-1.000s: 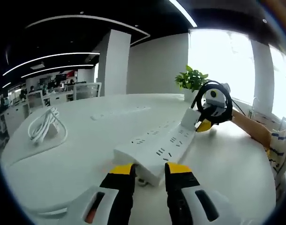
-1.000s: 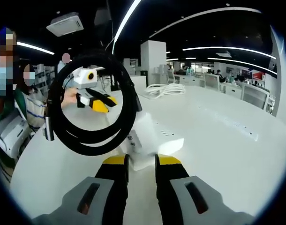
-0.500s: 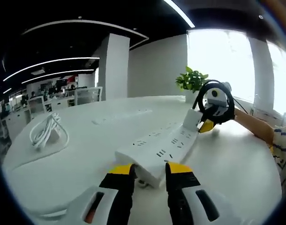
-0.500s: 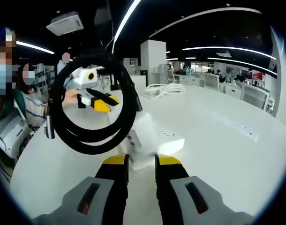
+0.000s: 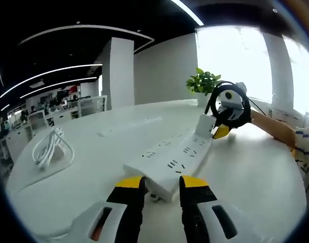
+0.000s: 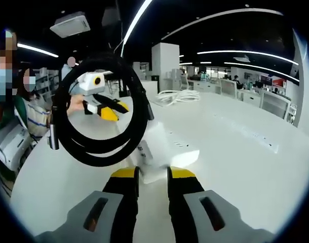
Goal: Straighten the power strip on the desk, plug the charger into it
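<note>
Left gripper point(image 5: 161, 183): clamped the near end of the strip point(image 5: 172, 158). Right gripper point(image 6: 152, 174): narrow, gripped its far end, black cable point(image 6: 99, 109) looped above.

blown-out window point(image 5: 235, 66) glare, dim ceiling light strips point(image 6: 245, 52), soft fisheye edges

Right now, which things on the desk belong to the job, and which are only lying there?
For the job: power strip, charger with black cable, left gripper, right gripper.

Lying about: coiled white cable, potted plant, desk.
</note>
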